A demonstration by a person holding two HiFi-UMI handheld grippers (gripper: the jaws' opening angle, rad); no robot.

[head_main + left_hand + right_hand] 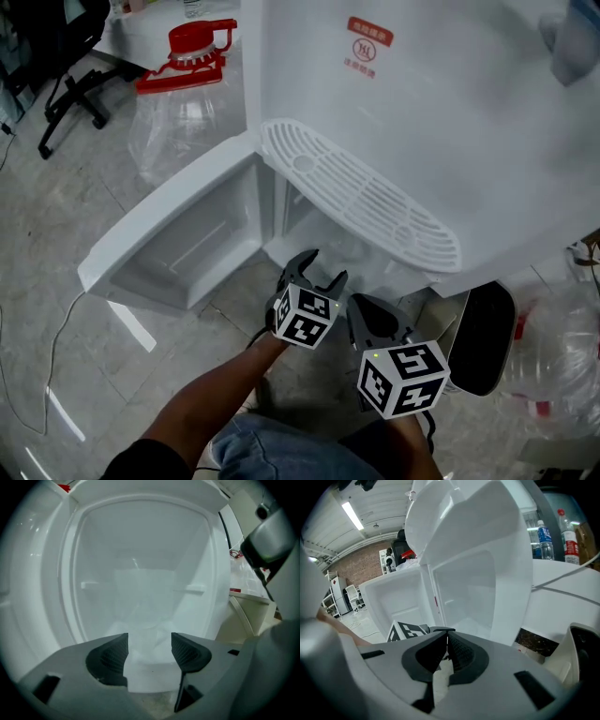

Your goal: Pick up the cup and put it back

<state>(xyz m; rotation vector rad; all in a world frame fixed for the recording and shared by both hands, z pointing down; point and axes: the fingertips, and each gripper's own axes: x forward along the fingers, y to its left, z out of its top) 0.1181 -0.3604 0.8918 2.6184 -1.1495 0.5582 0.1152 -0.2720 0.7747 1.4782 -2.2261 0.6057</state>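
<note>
A pale, see-through cup (144,605) stands inside the white dispenser's low cabinet (70,597), hazy against the white back wall. My left gripper (150,645) is open at the cabinet's mouth; the cup shows in the gap just beyond its dark pads (111,657), which do not press on it. From the head view the left gripper (322,266) points into the cabinet opening, where the cup (343,249) is only a faint shape. My right gripper (377,317) hangs beside it, to the right and nearer me. Its jaws (446,640) are shut with nothing in them.
The cabinet door (173,246) swings open to the left. A white slotted drip tray (361,195) juts out above the opening. A large water jug with a red cap (192,70) and an office chair (73,86) stand behind. A black panel (487,339) and clear plastic (562,352) are at the right.
</note>
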